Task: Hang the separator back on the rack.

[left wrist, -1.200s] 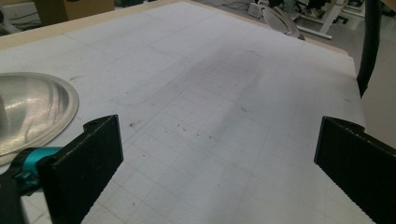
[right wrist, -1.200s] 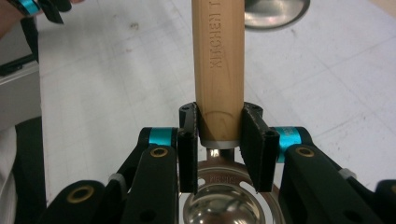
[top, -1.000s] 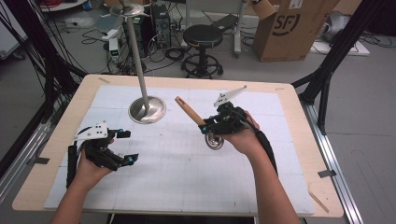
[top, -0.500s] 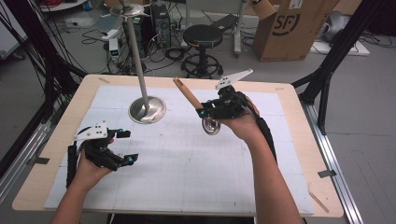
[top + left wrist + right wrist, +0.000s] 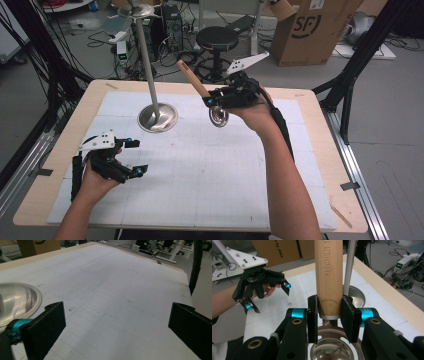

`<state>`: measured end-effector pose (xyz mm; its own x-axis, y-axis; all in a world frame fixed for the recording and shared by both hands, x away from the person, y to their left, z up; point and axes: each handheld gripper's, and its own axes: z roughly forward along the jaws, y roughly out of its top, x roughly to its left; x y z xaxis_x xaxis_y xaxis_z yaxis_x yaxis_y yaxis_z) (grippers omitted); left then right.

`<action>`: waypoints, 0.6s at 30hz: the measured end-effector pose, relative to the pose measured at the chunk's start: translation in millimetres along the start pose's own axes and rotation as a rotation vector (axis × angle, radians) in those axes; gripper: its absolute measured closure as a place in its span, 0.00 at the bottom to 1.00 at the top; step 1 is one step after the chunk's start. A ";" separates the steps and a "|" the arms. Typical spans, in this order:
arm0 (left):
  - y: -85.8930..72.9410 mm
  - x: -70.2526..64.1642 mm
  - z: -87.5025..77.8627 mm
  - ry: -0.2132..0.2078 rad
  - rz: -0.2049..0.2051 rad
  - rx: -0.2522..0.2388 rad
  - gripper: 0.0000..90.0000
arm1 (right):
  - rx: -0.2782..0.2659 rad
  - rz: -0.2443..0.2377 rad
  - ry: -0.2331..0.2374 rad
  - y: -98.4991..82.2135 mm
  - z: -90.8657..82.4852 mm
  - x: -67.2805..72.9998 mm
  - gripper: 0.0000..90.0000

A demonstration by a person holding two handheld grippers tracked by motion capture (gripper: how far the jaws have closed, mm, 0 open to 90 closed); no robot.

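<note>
A ladle (image 5: 210,100) with a wooden handle and a small steel bowl is held clear of the counter (image 5: 310,150), above its far middle part, at about 1 o'clock from the centre of the white gridded mat (image 5: 200,170). The handle is tilted up toward 11 o'clock in the high view, while the bowl hangs at the lower end. In the right gripper view the handle (image 5: 328,275) (stamped with lettering) is seen rising straight between the two black jaws, and the shiny bowl (image 5: 334,350) is seen just below them.

The ladle is clamped by the right hand-held gripper (image 5: 220,99); its pads (image 5: 348,315) are pressed on both sides of the handle's lower end, just above the metal collar, so the jaws are only partly closed, at the handle's width.

At about 9 o'clock from the ladle, a steel stand is placed on the mat: a round dished base (image 5: 158,118) with a thin upright pole (image 5: 146,60). The ladle and the pole are kept apart.

The left hand-held gripper (image 5: 131,157) is held low at about 8 o'clock on the counter, near its near-left corner. Its jaws are spread wide with nothing between them, as the left gripper view shows, with bare mat (image 5: 120,305) between the jaws and the stand's base (image 5: 17,300) at the left edge.

A cardboard box (image 5: 315,30) and a black stool (image 5: 216,40) are seen on the floor beyond the counter.
</note>
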<state>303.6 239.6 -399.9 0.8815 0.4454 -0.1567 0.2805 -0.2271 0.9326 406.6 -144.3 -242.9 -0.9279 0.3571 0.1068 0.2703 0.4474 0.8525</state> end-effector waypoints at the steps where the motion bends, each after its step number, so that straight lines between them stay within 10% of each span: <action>1: 0.1 0.2 -0.3 0.000 0.000 -0.003 0.02 | -0.005 -0.004 0.002 2.3 0.4 -1.2 0.77; 18: 0.8 0.9 -1.6 0.002 0.002 -0.003 0.02 | -0.031 -0.028 0.018 30.1 13.0 -15.3 0.77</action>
<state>304.0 241.2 -398.8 0.8812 0.4470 -0.1537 0.2774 -0.2258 0.9338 432.3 -125.7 -225.6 -0.9394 0.3303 0.0916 0.2365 0.4311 0.8708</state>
